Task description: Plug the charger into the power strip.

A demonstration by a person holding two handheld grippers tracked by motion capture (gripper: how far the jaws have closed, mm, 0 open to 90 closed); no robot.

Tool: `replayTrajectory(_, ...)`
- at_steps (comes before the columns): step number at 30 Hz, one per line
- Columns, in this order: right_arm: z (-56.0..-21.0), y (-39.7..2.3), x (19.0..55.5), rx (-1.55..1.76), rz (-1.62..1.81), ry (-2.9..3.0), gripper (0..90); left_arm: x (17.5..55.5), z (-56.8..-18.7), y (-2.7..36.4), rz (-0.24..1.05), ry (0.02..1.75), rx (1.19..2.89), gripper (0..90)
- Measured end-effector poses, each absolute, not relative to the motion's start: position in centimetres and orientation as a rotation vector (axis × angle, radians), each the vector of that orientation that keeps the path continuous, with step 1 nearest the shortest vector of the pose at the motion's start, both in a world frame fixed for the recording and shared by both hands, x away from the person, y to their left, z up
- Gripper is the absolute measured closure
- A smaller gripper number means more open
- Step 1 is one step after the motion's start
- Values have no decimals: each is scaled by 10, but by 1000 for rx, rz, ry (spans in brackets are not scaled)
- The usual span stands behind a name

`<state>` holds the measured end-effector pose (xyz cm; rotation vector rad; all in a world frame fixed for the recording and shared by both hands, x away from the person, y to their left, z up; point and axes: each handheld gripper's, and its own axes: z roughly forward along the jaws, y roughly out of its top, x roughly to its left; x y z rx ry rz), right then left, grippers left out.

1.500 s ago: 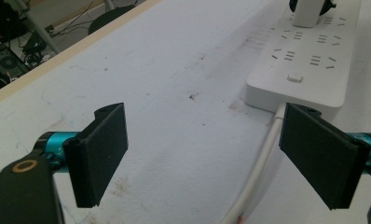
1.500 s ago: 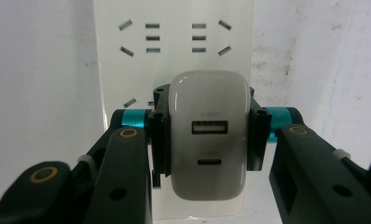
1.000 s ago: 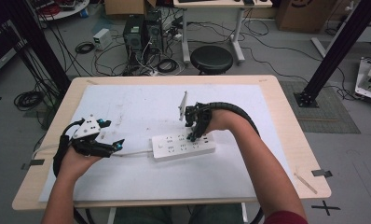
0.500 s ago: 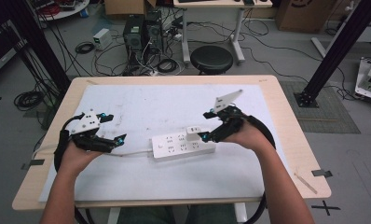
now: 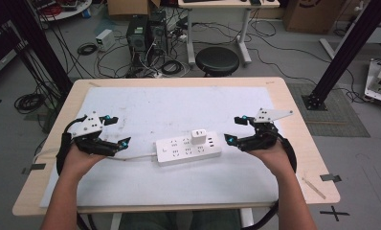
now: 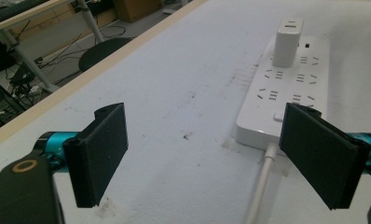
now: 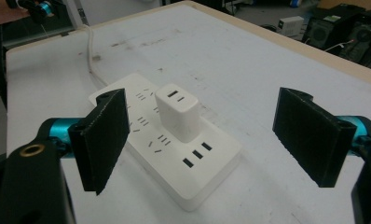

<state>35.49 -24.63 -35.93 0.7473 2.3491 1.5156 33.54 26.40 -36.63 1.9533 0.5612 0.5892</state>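
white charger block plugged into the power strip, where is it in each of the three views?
High view: the charger stands at centre, on the far row of the power strip.
Left gripper view: the charger is upper right, at the strip's far end.
Right gripper view: the charger is at centre, upright on the strip.
Shared landmark: the strip's white cable, leaving the end away from the charger.

no legible text, labels or numbers
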Motion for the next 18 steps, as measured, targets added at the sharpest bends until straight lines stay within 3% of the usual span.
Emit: replayTrajectory(18, -364, -247, 357, 763, 1508, 2364, 189, 344, -371, 263, 581, 596, 1958, 154)
